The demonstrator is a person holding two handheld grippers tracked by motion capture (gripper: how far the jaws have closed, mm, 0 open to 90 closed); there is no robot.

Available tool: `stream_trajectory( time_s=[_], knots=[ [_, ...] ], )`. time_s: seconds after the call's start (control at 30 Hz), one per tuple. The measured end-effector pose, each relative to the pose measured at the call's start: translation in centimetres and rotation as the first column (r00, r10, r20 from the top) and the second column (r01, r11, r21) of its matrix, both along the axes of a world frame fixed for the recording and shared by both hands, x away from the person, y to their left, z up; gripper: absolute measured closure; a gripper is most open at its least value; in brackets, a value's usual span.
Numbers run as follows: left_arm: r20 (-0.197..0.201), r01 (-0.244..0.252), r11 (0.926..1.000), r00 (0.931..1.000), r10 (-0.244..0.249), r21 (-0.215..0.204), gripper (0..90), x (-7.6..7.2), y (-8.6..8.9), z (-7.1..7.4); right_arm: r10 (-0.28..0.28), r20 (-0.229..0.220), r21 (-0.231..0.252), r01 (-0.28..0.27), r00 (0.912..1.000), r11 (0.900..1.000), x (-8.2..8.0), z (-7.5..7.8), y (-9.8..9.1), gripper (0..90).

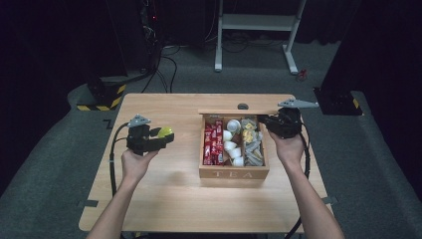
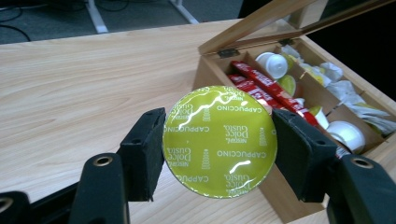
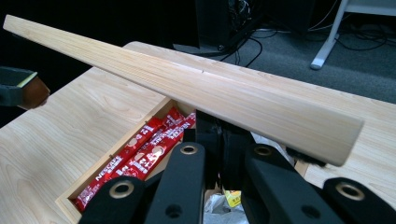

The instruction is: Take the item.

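A round yellow-green capsule [image 2: 219, 142] with "Cappuccino" printed on its foil sits between the pads of my left gripper [image 1: 166, 135], which is shut on it. I hold it above the table, left of the wooden box marked TEA [image 1: 234, 174]. The box's lid [image 3: 210, 88] stands raised on its back hinges. My right gripper [image 1: 263, 122] is at the box's back right corner with its jaws shut together just under the lid's frame. The frame hides their tips, so I cannot tell whether they pinch it.
The box holds red sachets [image 1: 213, 144] in its left compartment, white capsules [image 1: 231, 144] in the middle and tea bags [image 1: 252, 147] at the right. It stands on a light wooden table [image 1: 164, 199]. A dark knob [image 1: 243, 106] lies behind the lid.
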State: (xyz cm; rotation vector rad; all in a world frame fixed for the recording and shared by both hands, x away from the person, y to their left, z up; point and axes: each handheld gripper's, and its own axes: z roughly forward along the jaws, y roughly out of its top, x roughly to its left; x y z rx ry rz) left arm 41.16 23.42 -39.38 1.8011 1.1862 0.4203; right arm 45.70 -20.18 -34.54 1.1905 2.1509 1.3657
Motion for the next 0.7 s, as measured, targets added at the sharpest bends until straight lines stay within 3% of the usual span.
stream_trajectory(
  time_s=[0.23, 0.5, 0.7],
  knots=[
    [-0.008, -0.036, 0.9993, 0.9993, 0.037, 0.010, 38.2, -0.6, 1.8, -0.8, 0.000, -0.001, -0.003, 0.000, 1.0000, 1.0000, -0.1, 0.0, 0.0, 88.5],
    [-0.032, -0.067, 0.9966, 0.9971, 0.069, 0.047, 38.1, -1.1, 3.0, -3.2, -0.001, -0.005, -0.015, 0.001, 1.0000, 0.9999, -0.1, 0.0, 0.1, 88.5],
    [-0.039, -0.081, 0.9946, 0.9957, 0.083, 0.065, 38.1, -1.2, 2.8, -4.7, -0.001, -0.010, -0.014, 0.001, 1.0000, 0.9999, -0.1, 0.0, 0.1, 88.5]
  ],
)
